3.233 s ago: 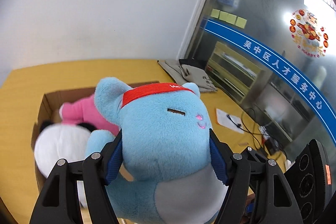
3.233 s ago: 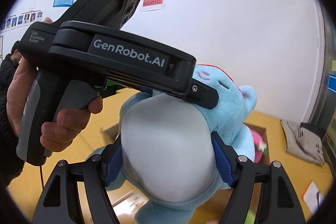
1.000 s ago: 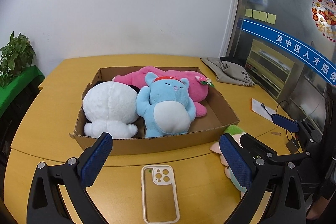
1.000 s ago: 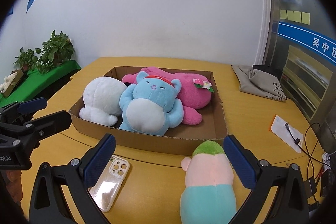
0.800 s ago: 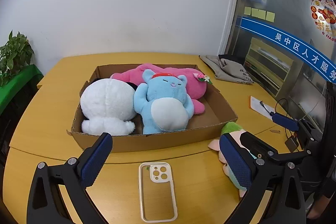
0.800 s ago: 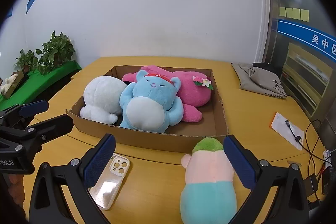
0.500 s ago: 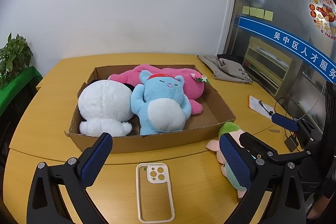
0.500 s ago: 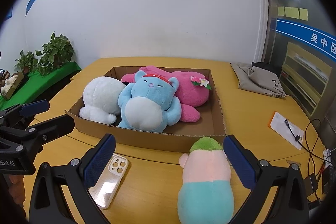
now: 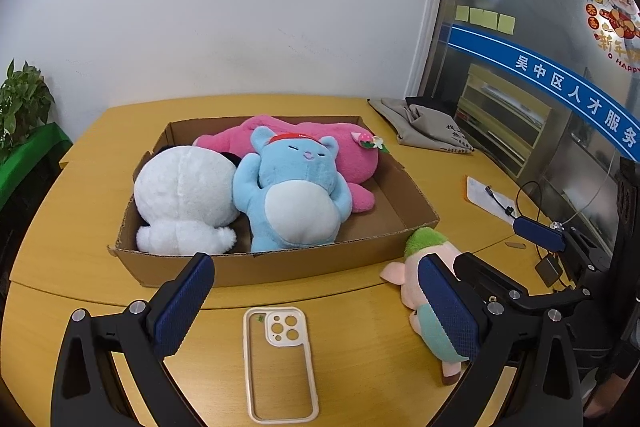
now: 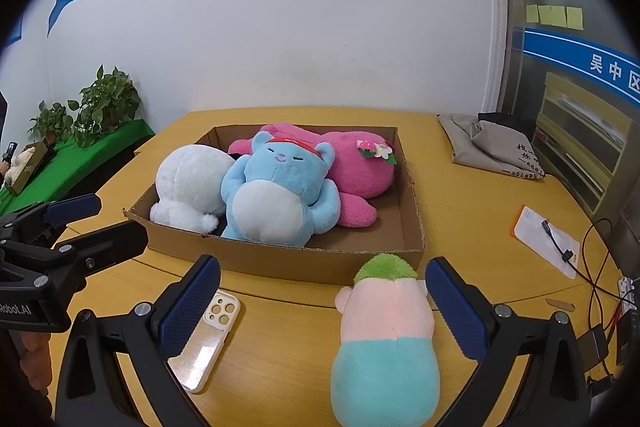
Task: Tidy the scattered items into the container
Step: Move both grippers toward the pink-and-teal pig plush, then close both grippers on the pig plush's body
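Note:
A cardboard box (image 9: 320,261) (image 10: 304,261) on the yellow table holds a white plush (image 9: 186,193) (image 10: 190,183), a blue plush with a red headband (image 9: 294,193) (image 10: 276,195) and a pink plush (image 9: 348,151) (image 10: 360,169). A pink-and-teal plush with green hair (image 10: 384,339) (image 9: 424,283) lies on the table in front of the box, between my right fingers. A phone case (image 9: 280,359) (image 10: 206,341) lies in front of the box, between my left fingers. My left gripper (image 9: 316,305) and right gripper (image 10: 320,307) are both open and empty.
A grey folded cloth bag (image 9: 424,127) (image 10: 492,147) lies at the far right of the table. Paper, cables and a blue device (image 9: 536,229) sit at the right edge. Potted plants (image 10: 100,103) stand on a green surface to the left.
Both grippers let go of the blue plush, which now lies in the box, and drew back. In the last second both views shifted slightly; nothing on the table moved.

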`<state>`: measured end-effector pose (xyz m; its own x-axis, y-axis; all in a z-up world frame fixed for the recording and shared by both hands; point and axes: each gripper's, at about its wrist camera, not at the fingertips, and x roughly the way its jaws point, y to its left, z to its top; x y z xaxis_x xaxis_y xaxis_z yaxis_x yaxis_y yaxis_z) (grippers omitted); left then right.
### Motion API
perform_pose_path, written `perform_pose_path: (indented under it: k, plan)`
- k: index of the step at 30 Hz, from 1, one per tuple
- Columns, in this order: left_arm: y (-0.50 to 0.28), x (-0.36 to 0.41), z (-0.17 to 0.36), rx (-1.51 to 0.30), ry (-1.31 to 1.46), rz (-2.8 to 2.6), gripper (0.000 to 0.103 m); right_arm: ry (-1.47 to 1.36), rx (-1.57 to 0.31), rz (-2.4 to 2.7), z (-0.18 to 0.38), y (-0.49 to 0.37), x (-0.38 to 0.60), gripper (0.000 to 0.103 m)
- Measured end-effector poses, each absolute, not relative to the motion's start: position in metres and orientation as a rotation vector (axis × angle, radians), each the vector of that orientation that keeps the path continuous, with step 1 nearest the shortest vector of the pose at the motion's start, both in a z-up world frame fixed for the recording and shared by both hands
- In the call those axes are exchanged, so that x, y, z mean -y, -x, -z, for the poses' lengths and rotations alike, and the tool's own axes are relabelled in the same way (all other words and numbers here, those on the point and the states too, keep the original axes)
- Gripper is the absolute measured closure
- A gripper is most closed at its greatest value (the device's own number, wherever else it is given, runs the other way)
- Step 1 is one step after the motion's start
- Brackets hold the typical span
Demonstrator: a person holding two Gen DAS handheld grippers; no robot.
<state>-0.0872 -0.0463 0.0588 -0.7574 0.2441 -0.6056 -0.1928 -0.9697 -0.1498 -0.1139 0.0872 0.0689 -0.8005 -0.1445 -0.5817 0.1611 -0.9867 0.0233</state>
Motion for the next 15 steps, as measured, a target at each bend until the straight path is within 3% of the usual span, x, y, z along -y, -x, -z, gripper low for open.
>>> perform_pose_path:
  k: [15]
  plan:
    - [0.107, 0.007, -0.035, 0.15, 1.045, -2.609, 0.0, -0.992, -0.004, 2.857, -0.036, 0.099, -0.14, 0.001]
